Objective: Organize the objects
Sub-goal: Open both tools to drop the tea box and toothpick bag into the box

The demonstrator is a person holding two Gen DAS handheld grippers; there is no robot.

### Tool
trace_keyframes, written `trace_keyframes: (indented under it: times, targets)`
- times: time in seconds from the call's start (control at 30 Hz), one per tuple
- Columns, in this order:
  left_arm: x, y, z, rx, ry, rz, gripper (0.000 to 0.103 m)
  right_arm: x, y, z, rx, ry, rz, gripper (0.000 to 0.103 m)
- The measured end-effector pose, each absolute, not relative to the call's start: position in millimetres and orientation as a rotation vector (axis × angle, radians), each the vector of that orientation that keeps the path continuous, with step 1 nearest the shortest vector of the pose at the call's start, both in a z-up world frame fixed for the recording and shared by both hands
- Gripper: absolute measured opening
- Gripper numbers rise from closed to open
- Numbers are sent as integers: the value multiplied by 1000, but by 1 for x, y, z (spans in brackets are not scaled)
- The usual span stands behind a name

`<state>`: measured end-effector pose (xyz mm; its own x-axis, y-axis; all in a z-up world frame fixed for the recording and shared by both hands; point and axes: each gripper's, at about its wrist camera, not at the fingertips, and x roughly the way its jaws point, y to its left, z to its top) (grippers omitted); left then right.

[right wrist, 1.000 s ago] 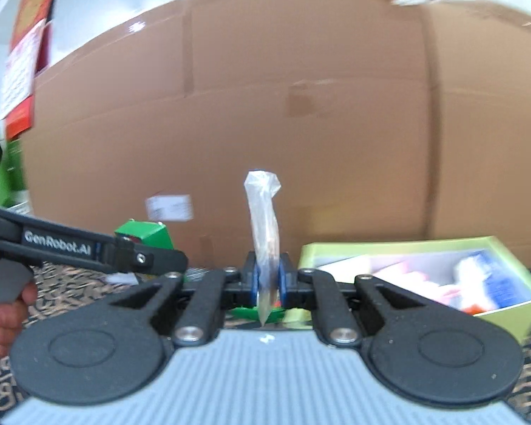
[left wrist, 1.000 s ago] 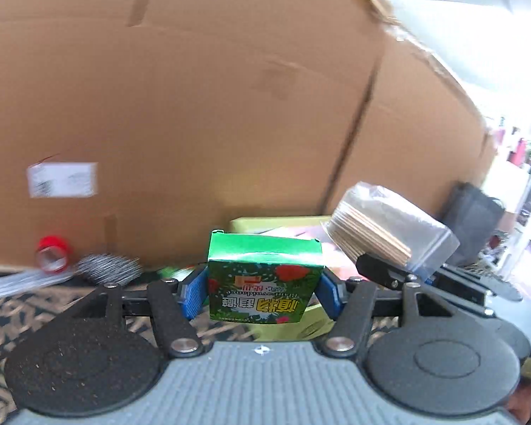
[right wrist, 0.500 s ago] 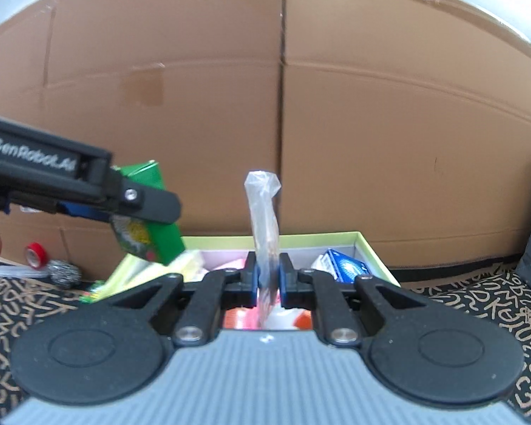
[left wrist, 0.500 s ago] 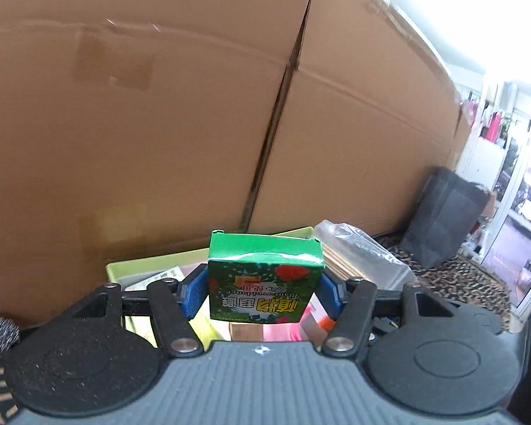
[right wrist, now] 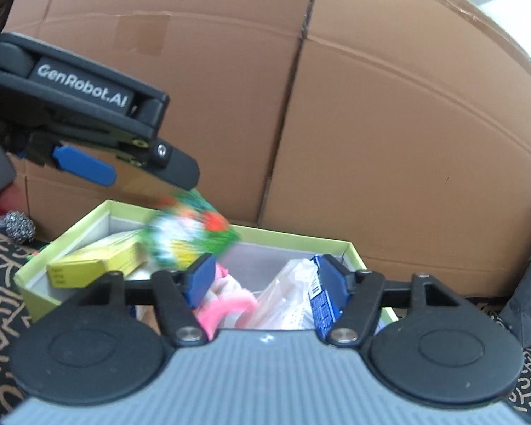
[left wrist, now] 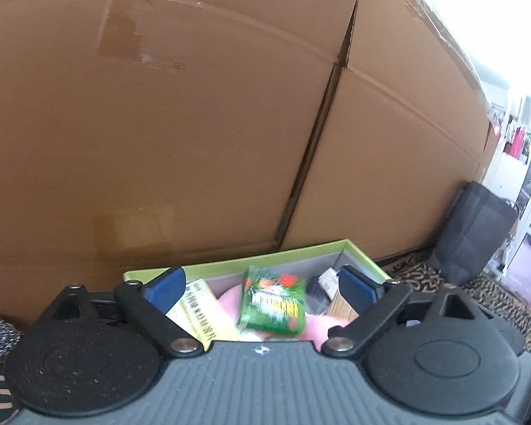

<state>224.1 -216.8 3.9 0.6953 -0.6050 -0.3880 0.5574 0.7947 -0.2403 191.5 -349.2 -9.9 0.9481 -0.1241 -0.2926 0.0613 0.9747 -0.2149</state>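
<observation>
Both wrist cameras look closely down into the same green tray (left wrist: 293,255).

An open tray (right wrist: 293,240) sits on the patterned floor (right wrist: 0,304), right against the cardboard boxes (right wrist: 389,124) behind it. Inside, a flat carton (right wrist: 85,265) lies at the left, a plastic bag (right wrist: 286,297) toward the right. A steel scourer (right wrist: 19,225) lies left of the tray, a dark bag (left wrist: 474,233) to its right.

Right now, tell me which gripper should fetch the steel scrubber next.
Left, probably. The left gripper and right gripper are both opening, nothing gripped, but the steel scrubber lies past the tray's left end, on the left gripper's side; the right hangs over the other end.
</observation>
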Motion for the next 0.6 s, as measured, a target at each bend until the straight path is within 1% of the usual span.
trace_keyframes:
  times: [0.03, 0.1, 0.13, 0.23, 0.3, 0.37, 0.6]
  targets:
    - [225, -216, 4, -101, 473, -646, 96, 190, -347, -12, -202, 314, -82, 68]
    - [221, -213, 2, -92, 474, -635, 96, 187, -344, -15, -186, 316, -66, 78]
    - [219, -212, 2, -88, 473, -631, 96, 186, -342, -16, -183, 318, -66, 79]
    - [213, -209, 3, -78, 468, -623, 96, 185, -339, -18, -183, 327, -78, 91]
    - [208, -206, 6, -76, 468, -618, 96, 184, -335, -14, -176, 318, -84, 103]
    - [202, -203, 10, -75, 466, -608, 96, 166, -339, -9, -172, 297, -92, 103]
    - [179, -179, 19, -46, 454, -571, 97, 147, -334, 14, -111, 276, -94, 103]
